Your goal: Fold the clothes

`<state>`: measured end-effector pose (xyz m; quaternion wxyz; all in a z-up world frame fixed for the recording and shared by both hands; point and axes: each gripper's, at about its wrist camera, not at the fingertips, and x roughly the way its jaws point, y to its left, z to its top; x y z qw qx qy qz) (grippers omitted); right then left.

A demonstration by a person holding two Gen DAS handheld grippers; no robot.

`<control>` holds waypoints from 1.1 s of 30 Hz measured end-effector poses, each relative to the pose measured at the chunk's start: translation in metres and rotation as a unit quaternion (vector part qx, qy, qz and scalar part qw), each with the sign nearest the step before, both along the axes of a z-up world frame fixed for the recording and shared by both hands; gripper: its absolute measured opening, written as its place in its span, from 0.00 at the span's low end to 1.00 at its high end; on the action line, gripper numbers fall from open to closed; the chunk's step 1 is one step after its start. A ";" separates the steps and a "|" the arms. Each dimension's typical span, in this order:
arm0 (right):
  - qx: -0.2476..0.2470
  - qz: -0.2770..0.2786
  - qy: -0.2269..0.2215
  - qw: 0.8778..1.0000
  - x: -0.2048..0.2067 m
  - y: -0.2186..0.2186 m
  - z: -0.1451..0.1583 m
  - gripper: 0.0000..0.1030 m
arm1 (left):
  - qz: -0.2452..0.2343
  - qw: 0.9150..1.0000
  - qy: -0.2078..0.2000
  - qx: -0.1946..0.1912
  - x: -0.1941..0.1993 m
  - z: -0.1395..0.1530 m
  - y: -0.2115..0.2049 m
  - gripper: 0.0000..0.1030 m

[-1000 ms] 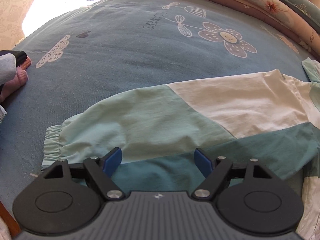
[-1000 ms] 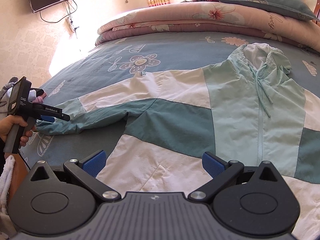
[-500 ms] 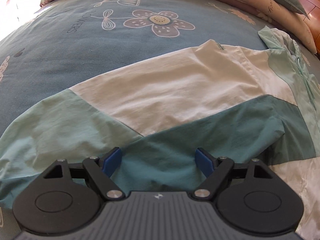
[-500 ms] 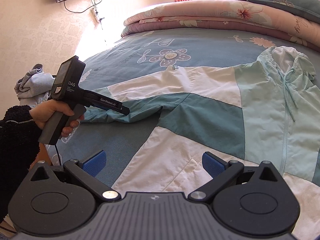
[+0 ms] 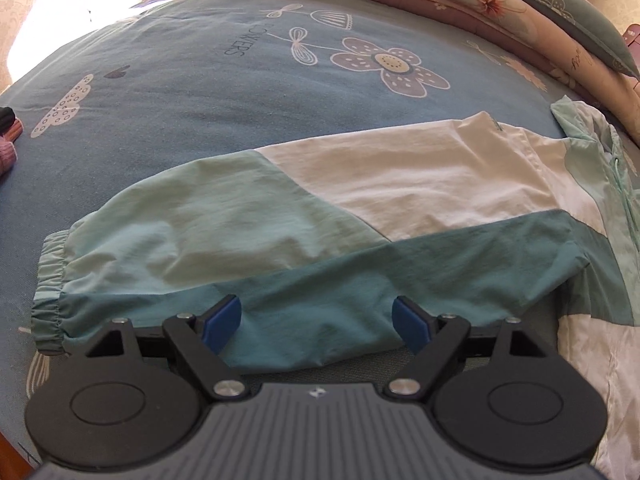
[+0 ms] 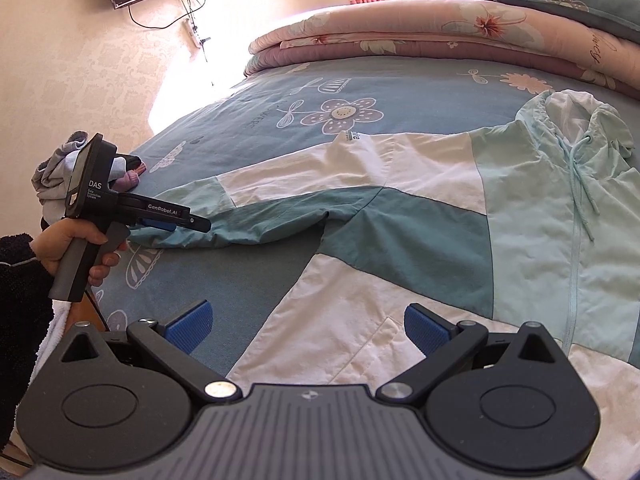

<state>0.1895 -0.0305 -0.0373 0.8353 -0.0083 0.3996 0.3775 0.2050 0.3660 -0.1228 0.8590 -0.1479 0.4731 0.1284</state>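
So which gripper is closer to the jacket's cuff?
Left. The left gripper sits open over the sleeve, close to the cuff. The right gripper is open over the jacket's white bottom part, farther away.

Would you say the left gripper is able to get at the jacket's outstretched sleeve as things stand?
Probably yes. The left gripper has its jaws open right at the lower edge of the sleeve, which lies flat on the bedspread with nothing on it or in front of it.

"GenRobot.AI", "DAS" on left gripper
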 end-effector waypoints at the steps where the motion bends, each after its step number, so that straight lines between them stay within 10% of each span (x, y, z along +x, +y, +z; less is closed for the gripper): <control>1: 0.000 0.001 0.000 1.000 0.000 0.000 0.000 1.00 | 0.003 1.000 -0.003 -0.005 -0.003 0.000 0.002 0.81; 19: -0.021 0.006 -0.009 1.000 -0.007 0.005 -0.002 1.00 | 0.055 0.998 -0.022 -0.007 -0.001 0.009 0.027 0.79; 27: -0.024 -0.007 0.006 1.000 0.002 0.001 -0.015 1.00 | -0.135 0.985 -0.087 -0.061 0.065 0.061 -0.087 0.80; 33: -0.024 -0.017 0.014 0.999 0.009 -0.009 -0.022 1.00 | -0.207 0.968 -0.107 -0.090 0.124 0.048 -0.154 0.80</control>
